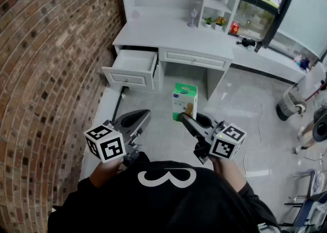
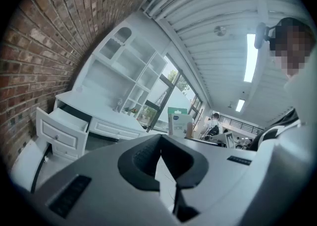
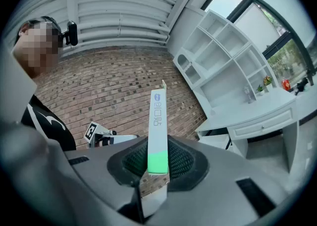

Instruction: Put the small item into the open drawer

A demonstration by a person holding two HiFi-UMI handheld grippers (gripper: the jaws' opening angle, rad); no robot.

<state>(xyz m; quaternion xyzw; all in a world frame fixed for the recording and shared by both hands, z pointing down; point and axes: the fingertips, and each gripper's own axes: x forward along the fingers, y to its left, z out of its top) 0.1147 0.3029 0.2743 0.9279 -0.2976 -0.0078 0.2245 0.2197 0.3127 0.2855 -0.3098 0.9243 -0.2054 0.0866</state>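
Green-white box [image 1: 184,100], pinched only at its edge by the right tongs [image 1: 182,117], could slip before reaching the drawer [image 1: 134,66]; left tongs [image 1: 145,115] are pressed together.

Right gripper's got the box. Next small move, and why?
Probably carry the right gripper forward and left toward the open white drawer. The green-and-white cardboard box is clamped between its jaws, and the drawer stands pulled out at the left end of the white desk, some way ahead.
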